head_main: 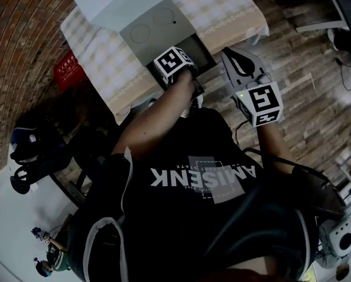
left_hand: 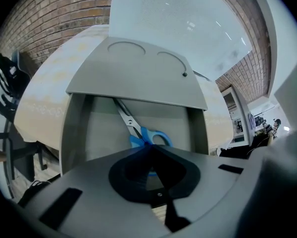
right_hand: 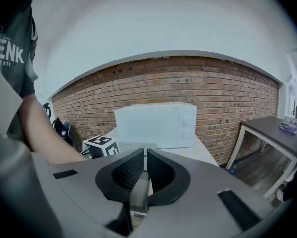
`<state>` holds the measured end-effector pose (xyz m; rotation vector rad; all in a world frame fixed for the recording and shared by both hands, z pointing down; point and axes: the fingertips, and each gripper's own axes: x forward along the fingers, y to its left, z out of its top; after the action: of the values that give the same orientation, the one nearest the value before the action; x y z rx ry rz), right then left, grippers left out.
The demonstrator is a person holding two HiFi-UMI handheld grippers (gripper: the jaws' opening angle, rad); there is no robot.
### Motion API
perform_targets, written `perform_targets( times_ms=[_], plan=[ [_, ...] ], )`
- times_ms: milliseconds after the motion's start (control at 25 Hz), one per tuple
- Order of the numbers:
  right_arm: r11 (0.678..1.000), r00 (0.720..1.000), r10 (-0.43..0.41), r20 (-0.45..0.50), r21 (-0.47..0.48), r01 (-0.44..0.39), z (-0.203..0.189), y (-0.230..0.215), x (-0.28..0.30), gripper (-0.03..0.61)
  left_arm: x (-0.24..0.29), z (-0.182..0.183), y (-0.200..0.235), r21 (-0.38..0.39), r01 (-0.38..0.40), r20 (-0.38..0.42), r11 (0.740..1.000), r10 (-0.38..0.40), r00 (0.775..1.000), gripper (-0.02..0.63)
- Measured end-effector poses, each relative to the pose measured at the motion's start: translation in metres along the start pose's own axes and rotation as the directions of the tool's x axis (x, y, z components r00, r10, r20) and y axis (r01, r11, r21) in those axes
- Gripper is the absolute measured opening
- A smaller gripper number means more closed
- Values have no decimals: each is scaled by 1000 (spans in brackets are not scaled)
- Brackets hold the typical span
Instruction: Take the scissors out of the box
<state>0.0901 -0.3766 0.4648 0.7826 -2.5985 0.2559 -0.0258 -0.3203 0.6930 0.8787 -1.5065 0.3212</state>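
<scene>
Scissors [left_hand: 138, 130] with blue handles lie slantwise inside the open grey box [left_hand: 74, 133], blades pointing towards its opened lid [left_hand: 138, 73]. Reaching down into the box, the left gripper [left_hand: 149, 147] has its jaws pinched together on a blue handle loop. Off to the box's right, the right gripper [right_hand: 144, 155] holds its jaws almost touching, with nothing between them. Behind the box a white microwave [right_hand: 156, 124] stands on the table [left_hand: 44, 98]

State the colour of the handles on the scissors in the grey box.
Blue plastic handles, clearest in the left gripper view.

A brick wall [right_hand: 213, 83] backs a cloth-covered table [head_main: 99, 51] on wood-plank floor [head_main: 299, 93].
</scene>
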Motion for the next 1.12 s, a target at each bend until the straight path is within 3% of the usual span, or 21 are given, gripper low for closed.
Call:
perform_targets(
  times_ms=[200, 320, 400, 600, 840, 1120],
  plan=[
    [1000, 1000, 1, 5, 4, -1, 0, -1, 0, 51, 0, -6, 1, -64, 82, -60, 995, -86, 995, 15],
    [1000, 1000, -4, 16, 14, 4, 1, -3, 0, 51, -4, -3, 0, -121, 129, -55, 984, -136, 989, 23],
    [1000, 1000, -5, 23, 24, 4, 0, -4, 0, 51, -9, -1, -3, -162, 169, -48, 972, -179, 983, 113],
    [999, 1000, -1, 31, 40, 0, -2, -3, -1, 51, -15, -5, -12, -244, 221, -68, 944, -244, 967, 197],
    [998, 999, -16, 40, 61, 13, -5, -8, -5, 51, -7, -8, -7, -267, 173, -79, 948, -201, 976, 215],
    [994, 999, -37, 37, 100, 33, -14, -18, -13, 51, 10, -15, -4, -231, 18, -152, 973, -54, 987, 199]
  ],
)
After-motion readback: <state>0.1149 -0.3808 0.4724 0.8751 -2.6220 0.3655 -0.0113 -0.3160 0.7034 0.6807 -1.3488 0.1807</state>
